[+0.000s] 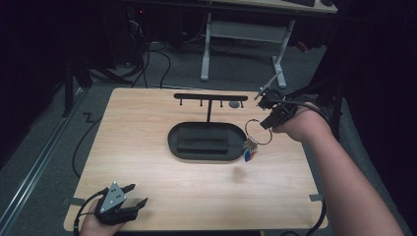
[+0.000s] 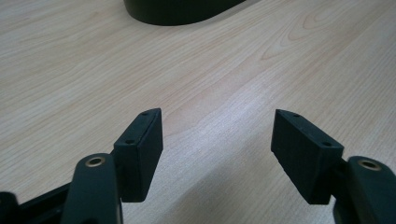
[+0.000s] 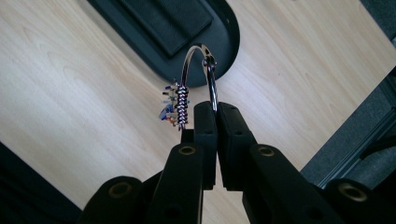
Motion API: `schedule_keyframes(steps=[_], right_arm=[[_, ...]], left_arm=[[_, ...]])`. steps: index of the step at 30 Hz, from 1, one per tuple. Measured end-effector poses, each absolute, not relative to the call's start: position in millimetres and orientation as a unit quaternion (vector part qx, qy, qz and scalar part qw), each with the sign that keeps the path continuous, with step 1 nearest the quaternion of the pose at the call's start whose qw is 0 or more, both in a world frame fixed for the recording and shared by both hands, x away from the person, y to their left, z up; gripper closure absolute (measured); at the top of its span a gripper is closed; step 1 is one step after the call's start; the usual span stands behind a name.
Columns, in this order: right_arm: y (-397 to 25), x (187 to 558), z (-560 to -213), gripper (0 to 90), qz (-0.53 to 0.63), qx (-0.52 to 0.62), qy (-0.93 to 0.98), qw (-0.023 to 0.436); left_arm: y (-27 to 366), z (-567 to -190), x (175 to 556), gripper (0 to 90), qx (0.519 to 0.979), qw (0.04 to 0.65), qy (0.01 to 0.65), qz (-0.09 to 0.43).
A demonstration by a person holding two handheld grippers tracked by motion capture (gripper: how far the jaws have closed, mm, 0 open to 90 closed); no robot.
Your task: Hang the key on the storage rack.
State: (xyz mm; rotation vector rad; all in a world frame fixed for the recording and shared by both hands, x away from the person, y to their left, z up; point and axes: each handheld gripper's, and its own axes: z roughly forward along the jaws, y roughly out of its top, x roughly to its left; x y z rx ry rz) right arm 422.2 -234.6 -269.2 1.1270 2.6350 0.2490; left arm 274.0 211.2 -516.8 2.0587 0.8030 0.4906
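So there's a light wood table (image 1: 162, 167) with a black oval base (image 1: 206, 141) sitting mid-table, a thin post going up from it to a crossbar with 4 little pegs (image 1: 210, 97). The right gripper (image 1: 269, 121) is held up in the air just beside the right end of that base, jaws clamped tight on a big metal key ring (image 3: 208, 70). A bunch of small colored tags (image 1: 250, 146) dangles off the ring's bottom. The left gripper (image 1: 138, 194) rests at the near left corner of the table, jaws spread wide with nothing between them.
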Motion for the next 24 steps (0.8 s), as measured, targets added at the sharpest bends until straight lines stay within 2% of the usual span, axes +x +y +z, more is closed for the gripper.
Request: schedule_keyframes(steps=[24], right_arm=[[-211.6, 499.6, -288.6, 87.6, 0.089, 0.396, 0.902, 0.147]], left_arm=[[216.2, -519.2, 271.5, 33.5, 0.827, 0.418, 0.324, 0.192]])
